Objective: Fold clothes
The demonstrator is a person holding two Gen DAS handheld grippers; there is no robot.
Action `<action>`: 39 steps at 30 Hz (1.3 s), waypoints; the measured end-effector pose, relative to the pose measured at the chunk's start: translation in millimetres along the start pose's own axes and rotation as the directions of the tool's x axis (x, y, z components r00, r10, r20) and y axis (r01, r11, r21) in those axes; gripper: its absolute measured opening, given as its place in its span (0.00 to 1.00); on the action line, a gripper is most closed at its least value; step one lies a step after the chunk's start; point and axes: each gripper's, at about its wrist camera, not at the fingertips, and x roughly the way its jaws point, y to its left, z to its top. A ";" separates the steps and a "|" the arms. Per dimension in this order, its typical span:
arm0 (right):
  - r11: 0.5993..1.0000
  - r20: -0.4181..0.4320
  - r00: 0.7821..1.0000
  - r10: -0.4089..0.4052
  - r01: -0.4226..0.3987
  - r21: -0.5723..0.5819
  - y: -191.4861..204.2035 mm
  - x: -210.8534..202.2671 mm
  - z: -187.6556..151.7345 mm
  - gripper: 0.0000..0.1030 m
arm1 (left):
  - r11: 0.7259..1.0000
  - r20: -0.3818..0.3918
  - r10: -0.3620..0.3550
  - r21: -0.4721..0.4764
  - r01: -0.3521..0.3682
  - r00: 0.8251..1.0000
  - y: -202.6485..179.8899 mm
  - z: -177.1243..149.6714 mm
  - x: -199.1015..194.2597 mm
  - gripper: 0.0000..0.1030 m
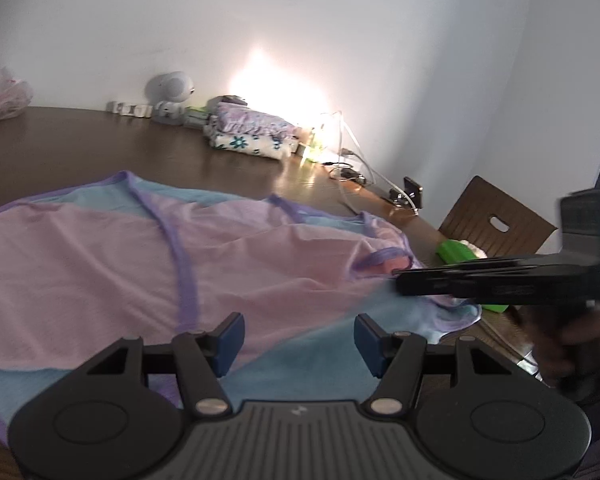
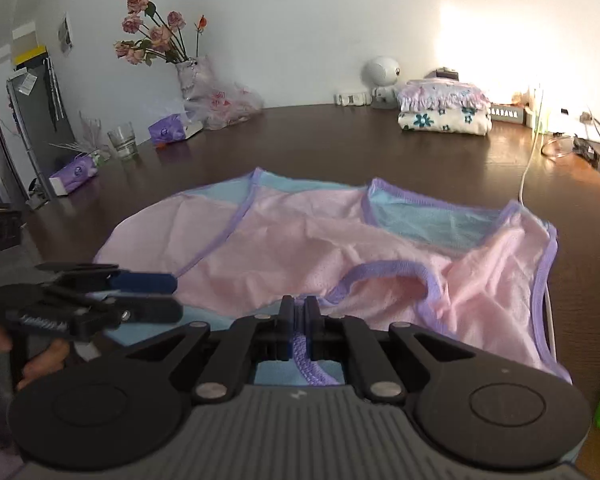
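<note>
Right gripper, bottom centre of the right wrist view: jaws closed on the purple trim of the garment, and a strip of trim shows between the pads. Left gripper, bottom centre of the left wrist view: jaws apart, nothing between them, hovering over the pink and blue cloth; it also shows at lower left of the right wrist view, side-on. A hand is partly visible behind it there.

Garment: pink mesh with blue panels and purple binding, spread across the middle of both frames on the dark wooden table, rumpled toward the right side.

Likely step: getting a second hold before the fold. To do it well, the left gripper should pinch an edge or trim, not the loose middle, level with the right's hold. Lift both together and keep the cloth taut so the fold line is straight. Watch the white cable right of the garment.

Far: folded clothes stack at upper right by the wall, and a glass at left.
</note>
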 end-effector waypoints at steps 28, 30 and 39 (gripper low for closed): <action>0.994 -0.124 0.990 0.061 -0.072 -0.086 5.8 -19.5 -32.9 0.09 | 0.990 -0.039 0.036 0.138 -0.030 0.999 36.4 -22.3 -67.4 0.30; 0.992 -0.139 0.988 0.063 -0.078 -0.103 7.1 -23.0 -33.5 0.08 | 0.980 -0.058 0.064 0.191 -0.052 0.996 33.8 -24.6 -64.4 0.02; 0.994 0.050 0.998 -0.046 0.041 0.102 -22.4 -24.2 -5.2 0.42 | 0.978 -0.037 -0.004 0.210 0.012 0.999 1.2 81.0 -23.7 0.48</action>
